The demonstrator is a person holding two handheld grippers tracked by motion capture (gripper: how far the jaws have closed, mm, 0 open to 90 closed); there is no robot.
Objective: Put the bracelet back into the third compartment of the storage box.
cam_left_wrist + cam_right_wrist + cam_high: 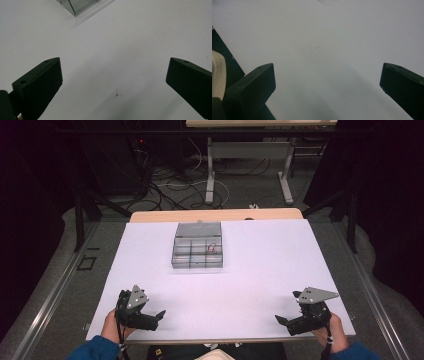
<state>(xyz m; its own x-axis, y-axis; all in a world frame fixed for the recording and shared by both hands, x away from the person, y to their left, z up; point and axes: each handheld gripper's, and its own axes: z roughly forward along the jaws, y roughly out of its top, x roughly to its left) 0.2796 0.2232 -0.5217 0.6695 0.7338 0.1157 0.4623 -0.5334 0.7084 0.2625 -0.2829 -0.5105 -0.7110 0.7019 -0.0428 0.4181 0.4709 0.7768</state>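
I held my left gripper (159,313) and right gripper (278,319) at the table's near edge, jaws wide apart, empty. The clear compartment box (198,252) sat well ahead, mid-table, lid open. Nothing was started, I judged; next called for reaching forward.

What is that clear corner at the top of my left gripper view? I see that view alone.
Observer: It is a corner of a clear compartment box at the middle of the white table.
Operator: Anything inside it?
Observer: A small red item lies in a compartment on the box's right side; what it is, I cannot tell.
Operator: Where is the other claw?
Observer: The right claw sits near the table's front right edge, jaws wide apart and holding nothing, far from the box.
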